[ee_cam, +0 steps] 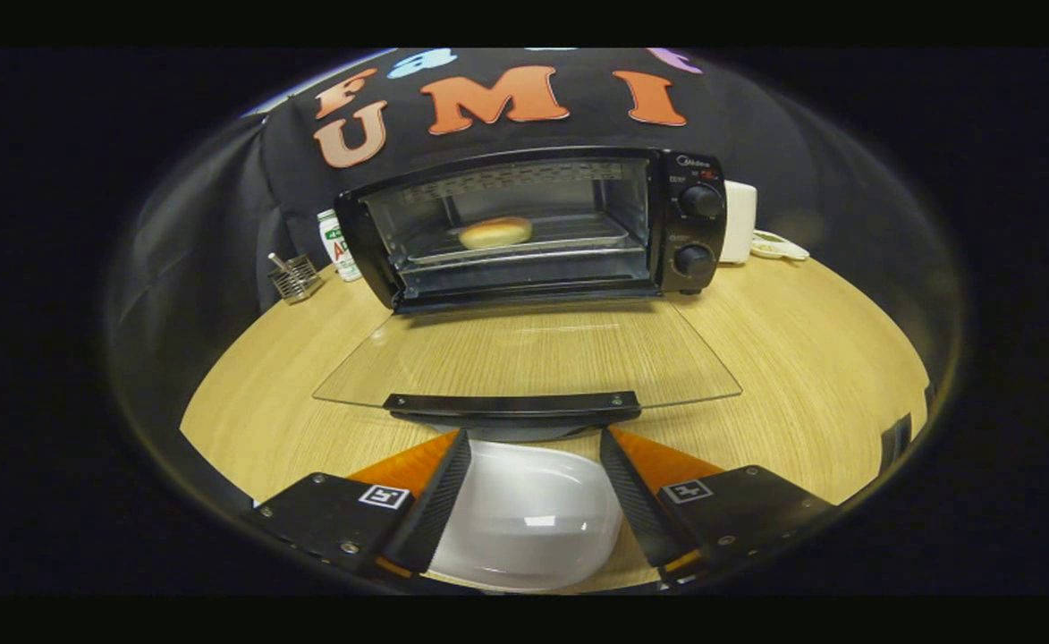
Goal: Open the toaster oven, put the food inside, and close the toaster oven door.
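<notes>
Two fingers of the gripper [533, 447] stand spread, gripping nothing; a white plate [528, 519] lies on the table between them, contact with the pads unclear; just ahead, the toaster oven [533, 224] door [528, 358] is folded down flat, its dark handle [513, 405] nearest the fingertips, open room either side of the glass; bun [495, 232] sits on the rack inside the cavity; wooden table [801, 358] bare to the right; mesh holder [294, 277] and carton [338, 243] left of the oven; white box [739, 219] at its right.
</notes>
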A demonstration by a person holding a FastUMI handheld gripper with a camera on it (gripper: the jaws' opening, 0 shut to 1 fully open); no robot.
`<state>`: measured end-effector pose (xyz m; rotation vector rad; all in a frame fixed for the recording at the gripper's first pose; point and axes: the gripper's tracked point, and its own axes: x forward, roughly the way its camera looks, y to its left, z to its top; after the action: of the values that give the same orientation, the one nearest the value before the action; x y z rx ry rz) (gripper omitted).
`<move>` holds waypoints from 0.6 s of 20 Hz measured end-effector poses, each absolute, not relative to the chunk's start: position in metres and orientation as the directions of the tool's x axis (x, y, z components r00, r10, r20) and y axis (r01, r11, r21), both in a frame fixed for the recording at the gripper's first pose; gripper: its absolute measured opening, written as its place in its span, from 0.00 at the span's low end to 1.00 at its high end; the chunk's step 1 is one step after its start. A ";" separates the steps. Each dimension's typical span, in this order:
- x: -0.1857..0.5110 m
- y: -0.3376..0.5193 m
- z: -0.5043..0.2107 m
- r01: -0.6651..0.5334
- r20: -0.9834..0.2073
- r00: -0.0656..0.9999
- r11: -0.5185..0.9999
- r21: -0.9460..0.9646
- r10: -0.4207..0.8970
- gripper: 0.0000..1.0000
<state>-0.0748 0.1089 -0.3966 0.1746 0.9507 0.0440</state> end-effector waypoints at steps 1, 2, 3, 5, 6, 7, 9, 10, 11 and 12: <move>-0.072 0.109 -0.391 0.039 -0.797 0.593 0.984 0.173 0.117 0.87; -0.070 0.110 -0.387 0.036 -0.789 0.603 0.983 0.180 0.122 0.87; -0.067 0.111 -0.383 0.034 -0.783 0.609 0.982 0.188 0.129 0.87; -0.060 0.115 -0.373 0.024 -0.761 0.631 0.977 0.214 0.151 0.87; -0.055 0.117 -0.368 0.018 -0.748 0.645 0.975 0.223 0.159 0.87; -0.050 0.120 -0.363 0.009 -0.734 0.659 0.974 0.225 0.164 0.87; -0.037 0.123 -0.351 -0.016 -0.706 0.688 0.977 0.214 0.166 0.88; -0.029 0.122 -0.347 -0.025 -0.694 0.703 0.981 0.193 0.154 0.88; -0.020 0.115 -0.346 -0.024 -0.685 0.719 0.989 0.144 0.117 0.90; -0.010 0.106 -0.343 -0.017 -0.672 0.737 0.996 0.093 0.075 0.90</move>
<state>-0.0102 0.1059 -0.3427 0.0822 0.7408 0.0505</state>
